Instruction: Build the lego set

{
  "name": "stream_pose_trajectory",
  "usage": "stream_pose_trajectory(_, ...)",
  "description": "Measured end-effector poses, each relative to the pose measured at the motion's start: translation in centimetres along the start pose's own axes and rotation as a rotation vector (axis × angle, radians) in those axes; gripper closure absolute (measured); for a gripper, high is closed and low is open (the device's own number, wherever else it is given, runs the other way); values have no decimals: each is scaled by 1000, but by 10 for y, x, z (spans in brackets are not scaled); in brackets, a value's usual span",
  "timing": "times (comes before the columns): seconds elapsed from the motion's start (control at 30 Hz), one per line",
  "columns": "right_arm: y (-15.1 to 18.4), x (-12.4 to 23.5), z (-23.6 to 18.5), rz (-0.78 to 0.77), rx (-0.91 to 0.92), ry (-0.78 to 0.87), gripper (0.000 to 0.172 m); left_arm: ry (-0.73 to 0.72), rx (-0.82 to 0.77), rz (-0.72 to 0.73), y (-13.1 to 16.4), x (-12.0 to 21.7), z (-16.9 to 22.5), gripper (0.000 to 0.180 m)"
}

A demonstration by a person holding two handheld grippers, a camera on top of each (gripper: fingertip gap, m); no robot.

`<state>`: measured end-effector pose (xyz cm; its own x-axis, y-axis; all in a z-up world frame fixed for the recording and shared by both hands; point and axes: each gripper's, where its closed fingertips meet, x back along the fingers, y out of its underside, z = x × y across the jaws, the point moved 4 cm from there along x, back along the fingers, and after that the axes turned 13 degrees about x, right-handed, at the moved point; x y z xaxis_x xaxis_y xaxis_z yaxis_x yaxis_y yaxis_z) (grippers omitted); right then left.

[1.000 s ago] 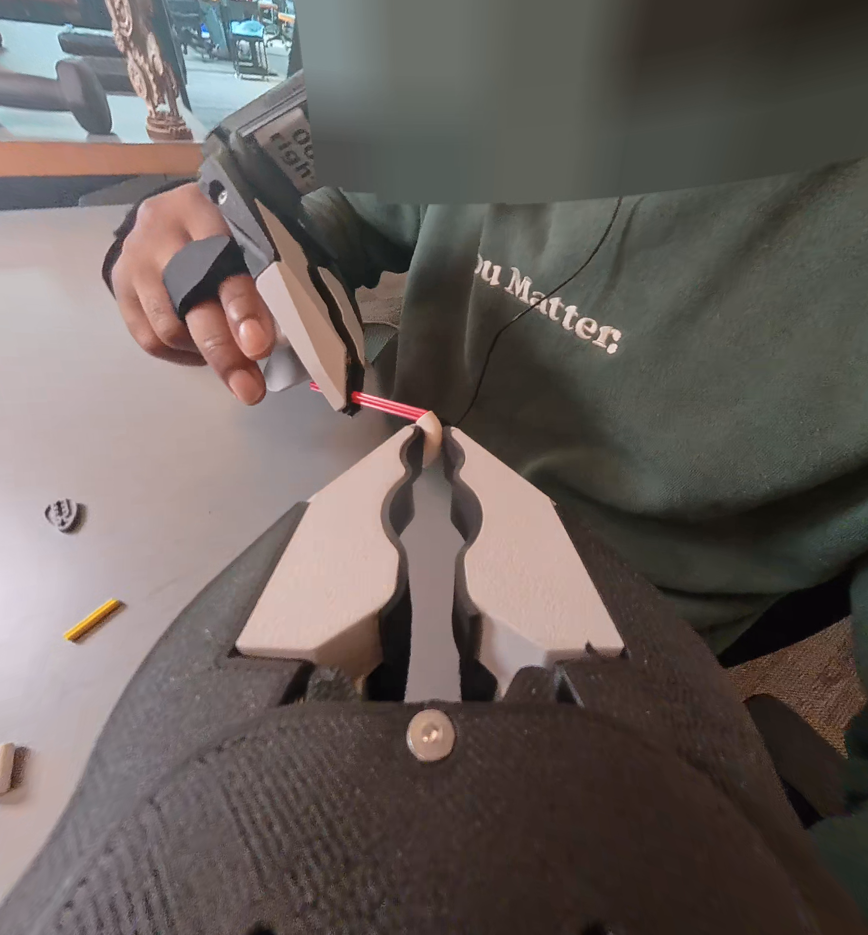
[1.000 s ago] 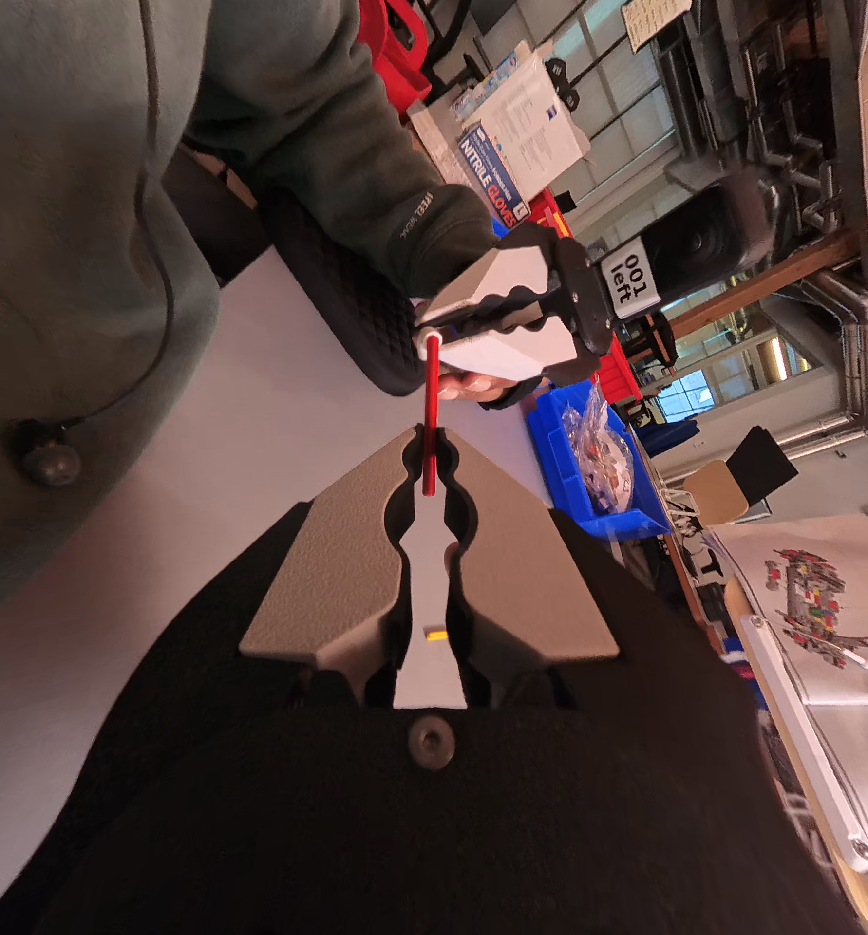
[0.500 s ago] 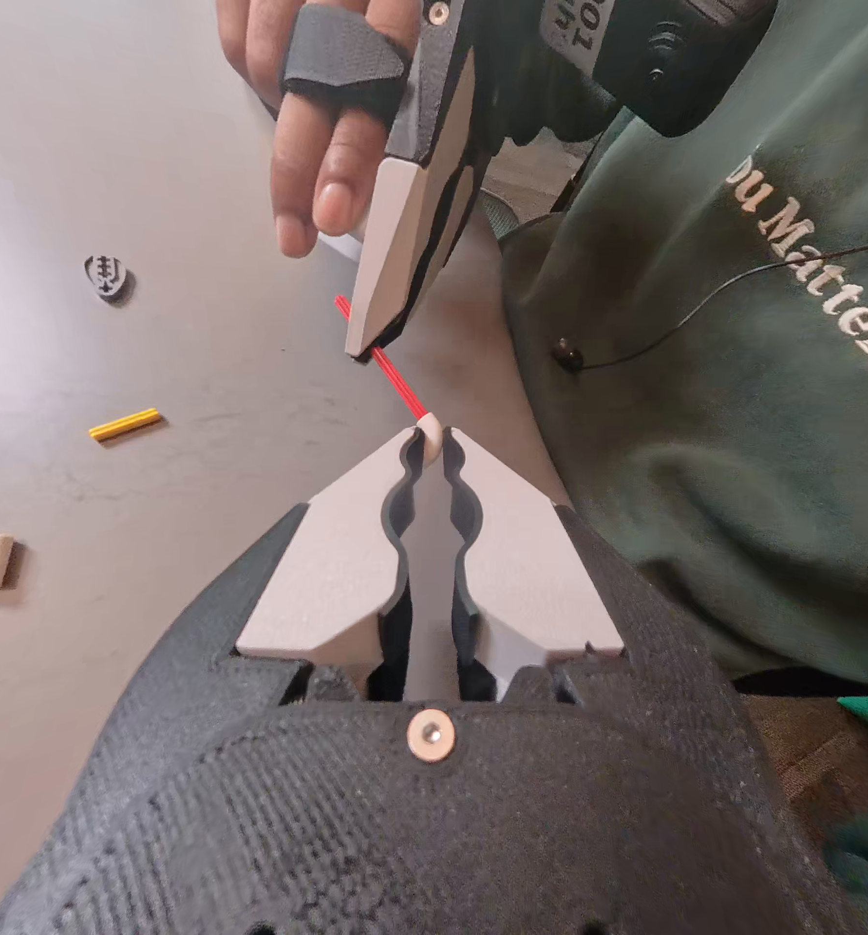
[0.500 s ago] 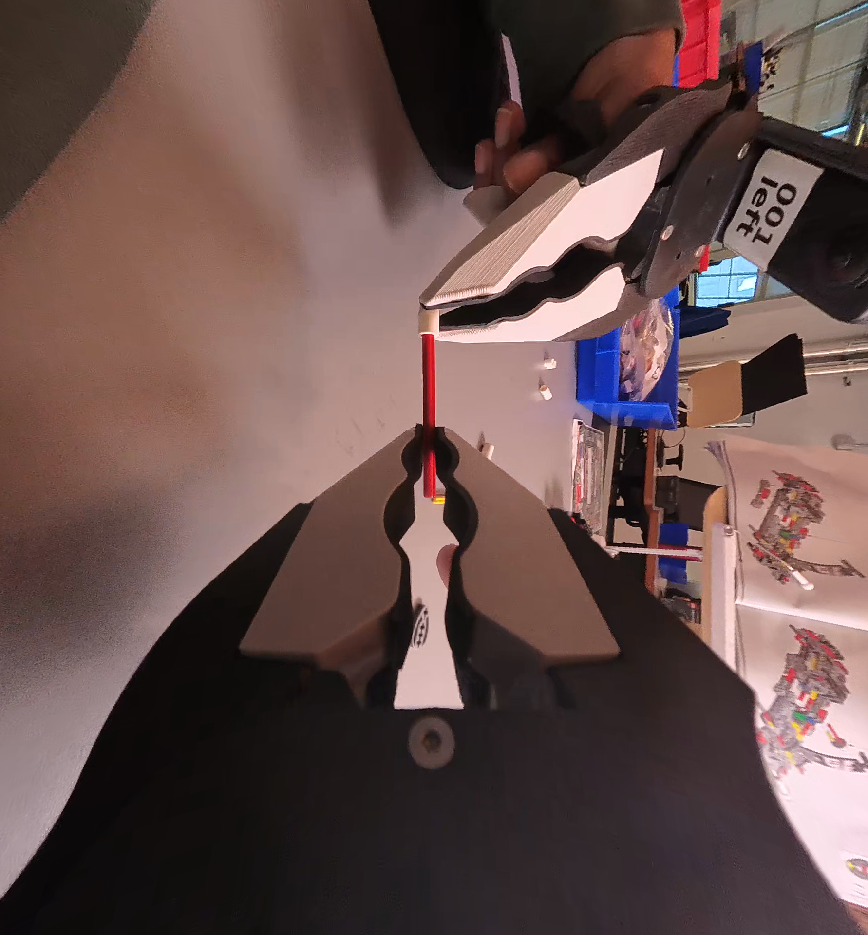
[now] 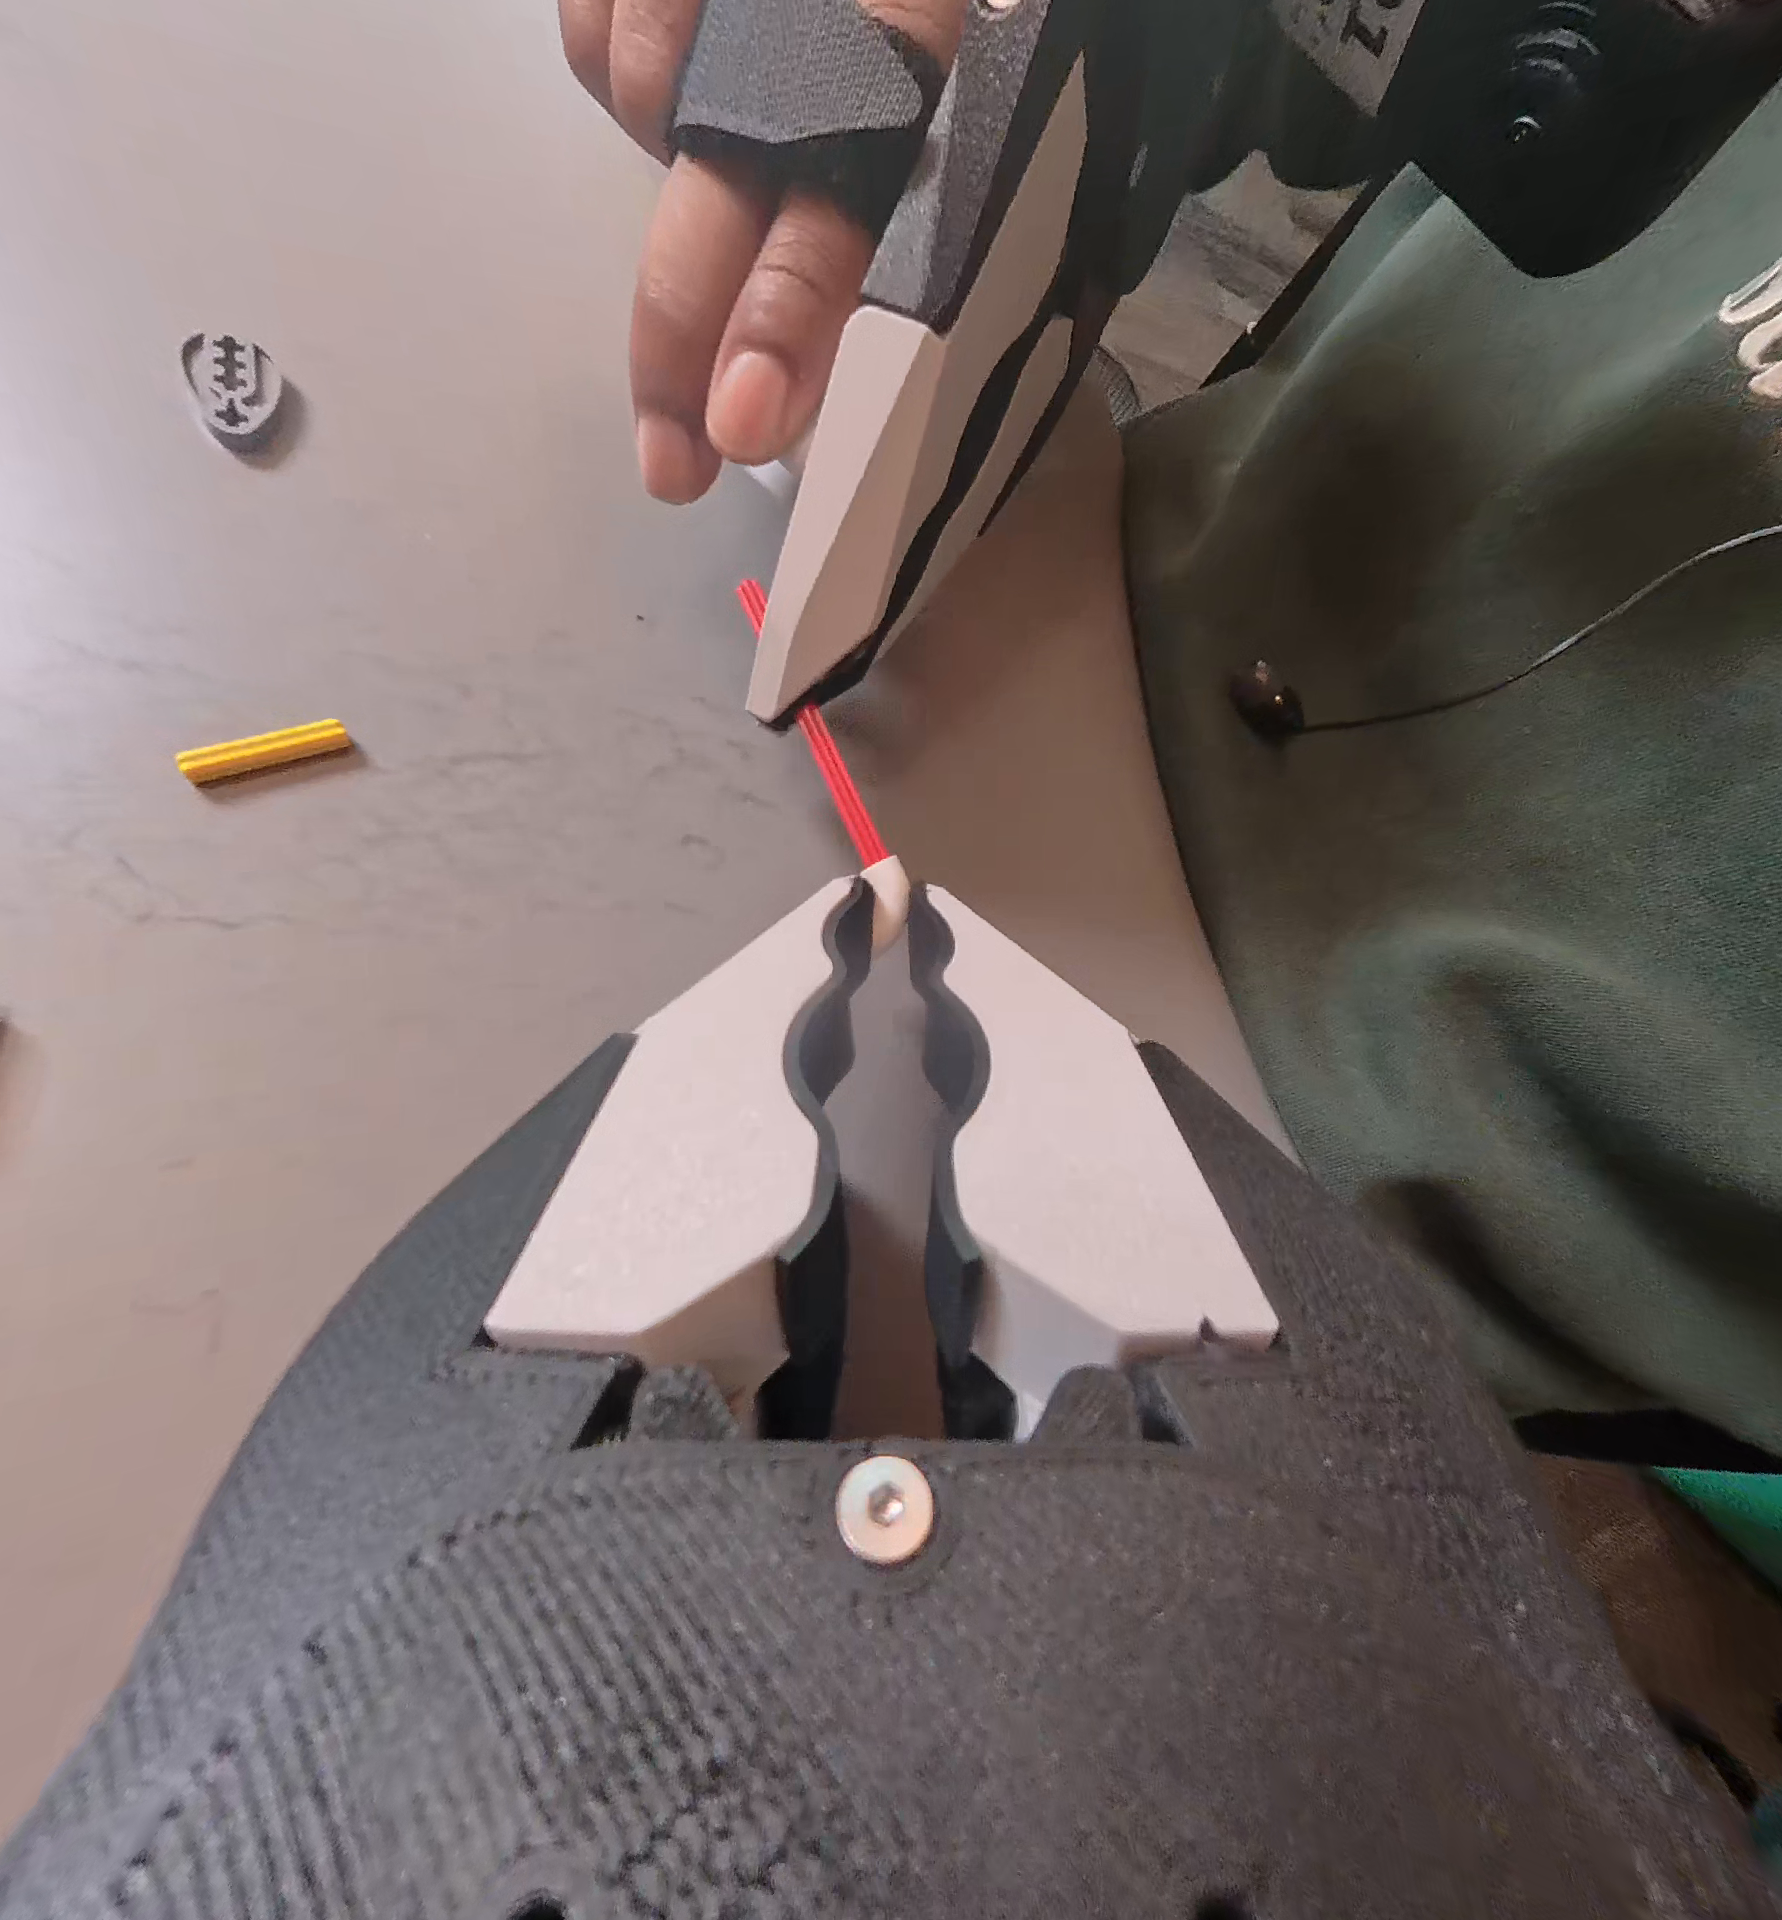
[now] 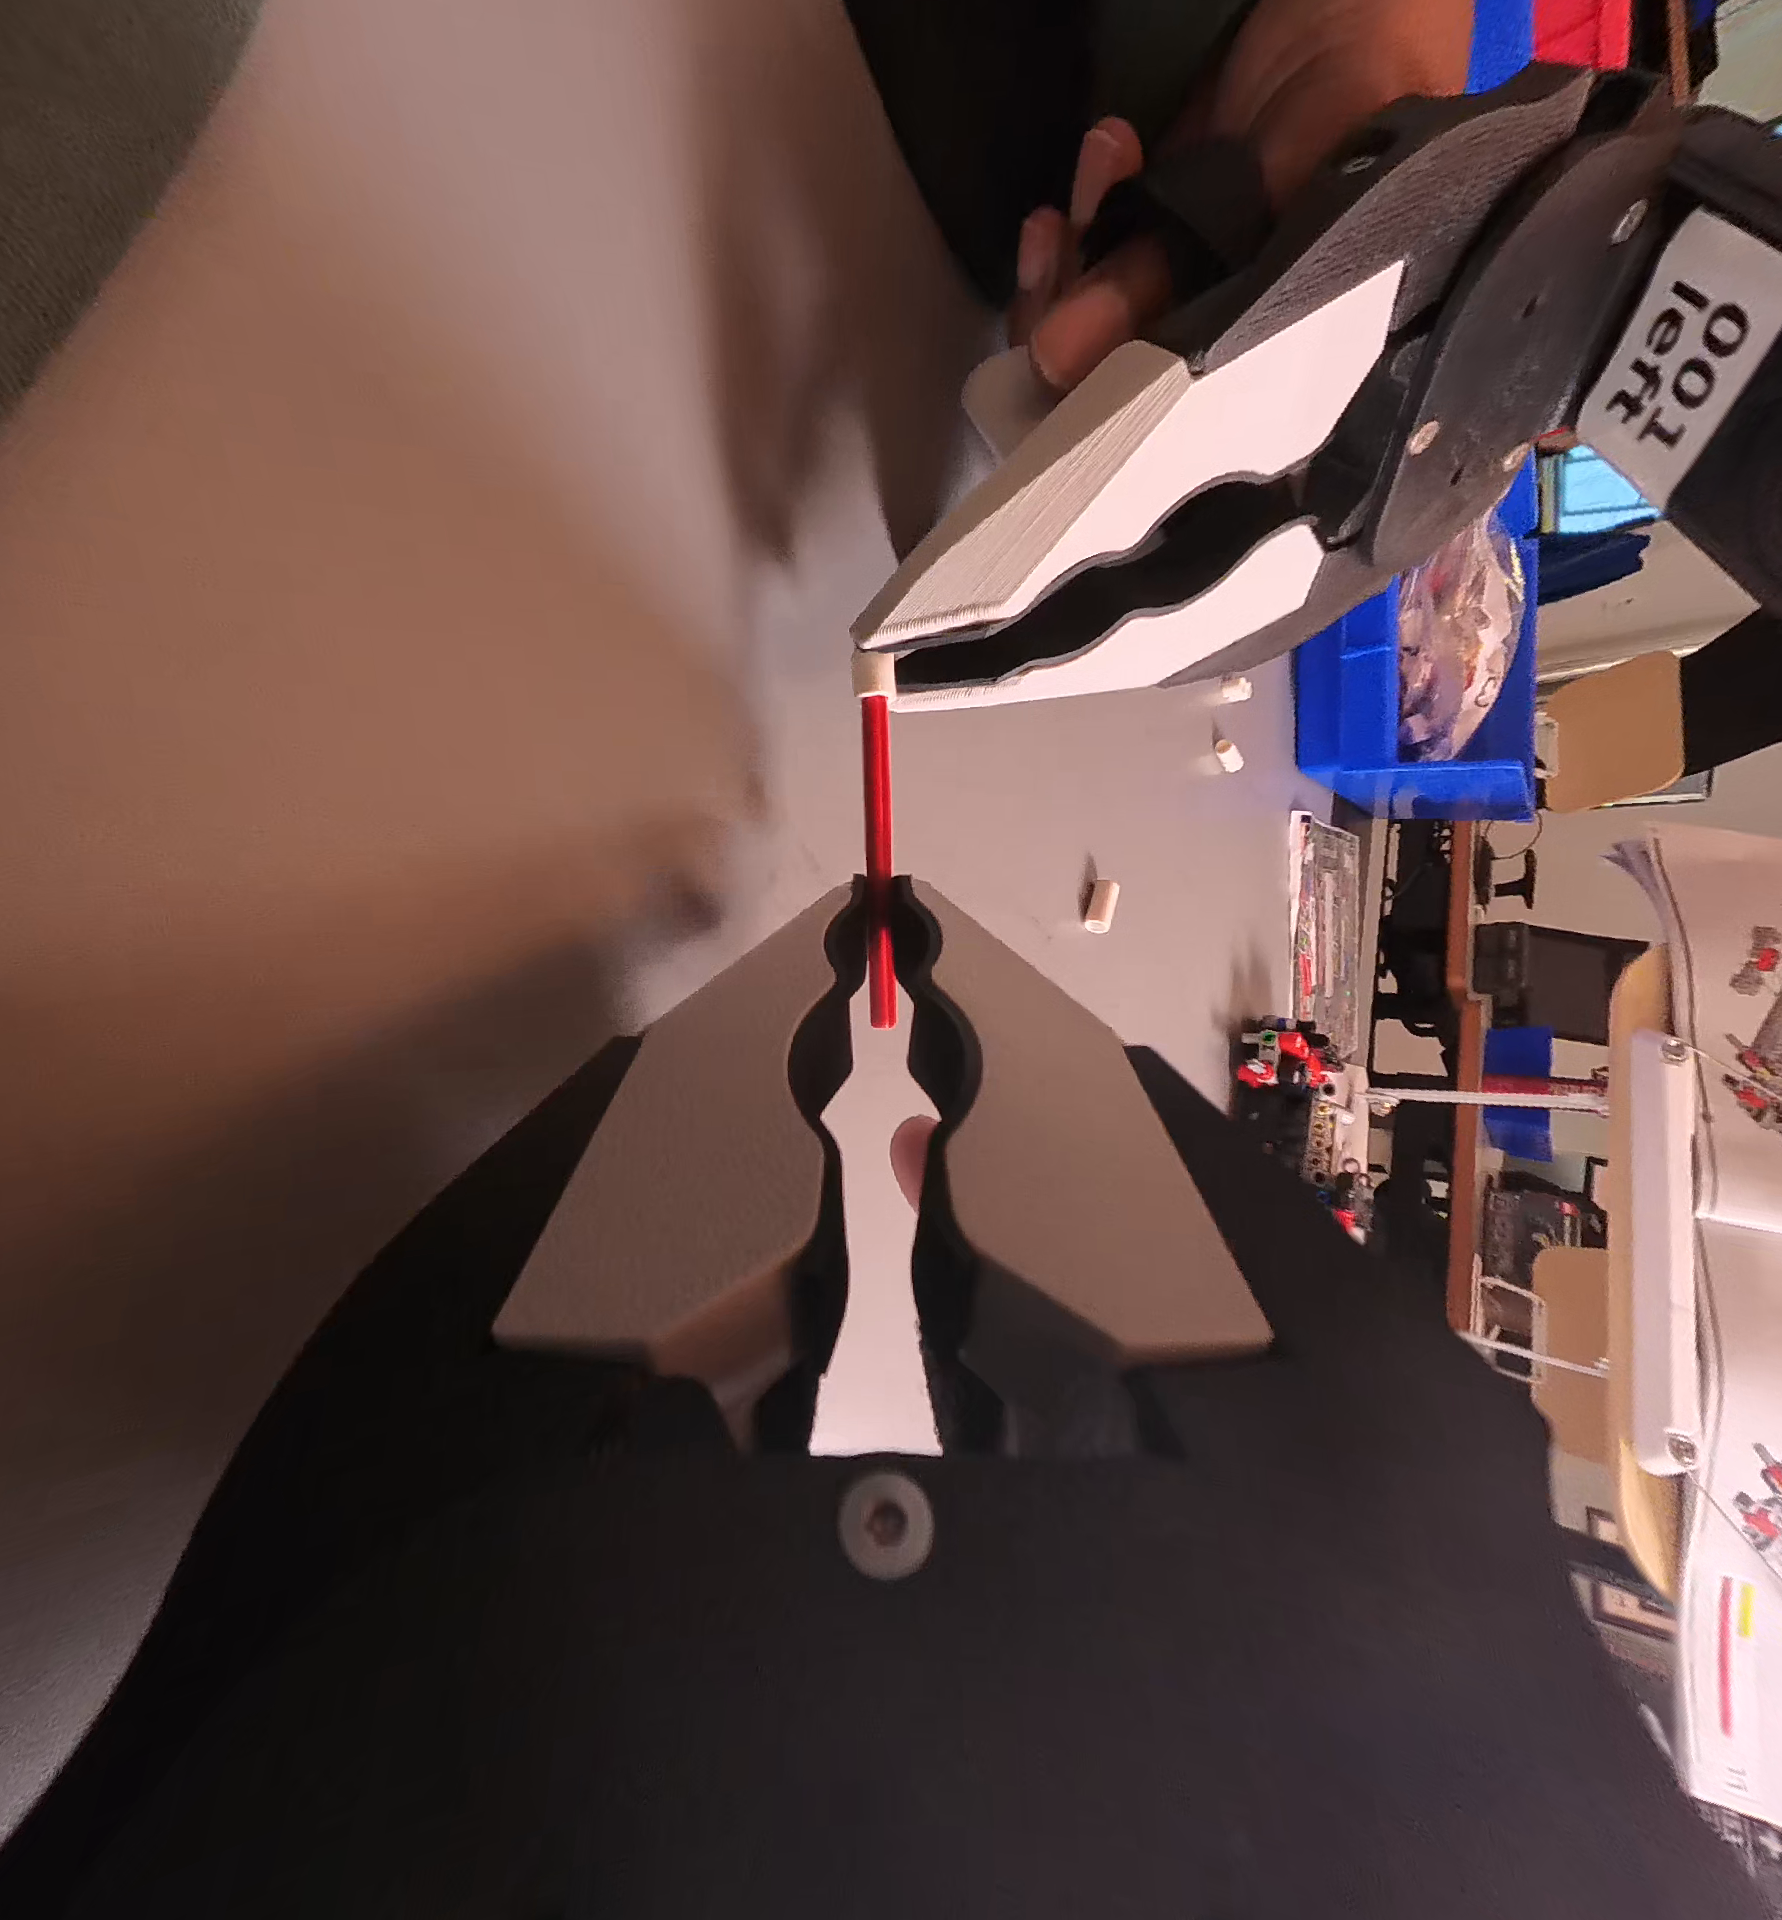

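Grey tabletop w/ yellow rod lying loose: right gripper clamped on red rod, left gripper pinched on cream sleeve capping rod's far end, both held above table.

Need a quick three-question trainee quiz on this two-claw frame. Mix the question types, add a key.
1. Multiple choice: what does the right claw pinch? A) a short yellow ribbed rod B) a thin red ribbed plastic rod C) a dark grey oval plastic piece
2. True or false: the left claw grips the small cream plastic sleeve fitted on one end of the thin red ribbed plastic rod.
3. Fill in: the short yellow ribbed rod lies on the grey ____, held by neither claw.

Key: 1 B; 2 true; 3 tabletop
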<state>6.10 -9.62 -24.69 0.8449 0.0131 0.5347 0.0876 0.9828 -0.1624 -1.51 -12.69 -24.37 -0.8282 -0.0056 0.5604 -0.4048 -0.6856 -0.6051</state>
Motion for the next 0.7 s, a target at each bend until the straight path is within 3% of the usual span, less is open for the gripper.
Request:
stream_pose_trajectory(0.53,-2,-5,-2,13,-105,-18,171,-24,26,1,1,-2,-7,178)
stream_pose_trajectory(0.7,6,-2,5,79,-227,-65,171,6,-65,59,-7,6,1,175)
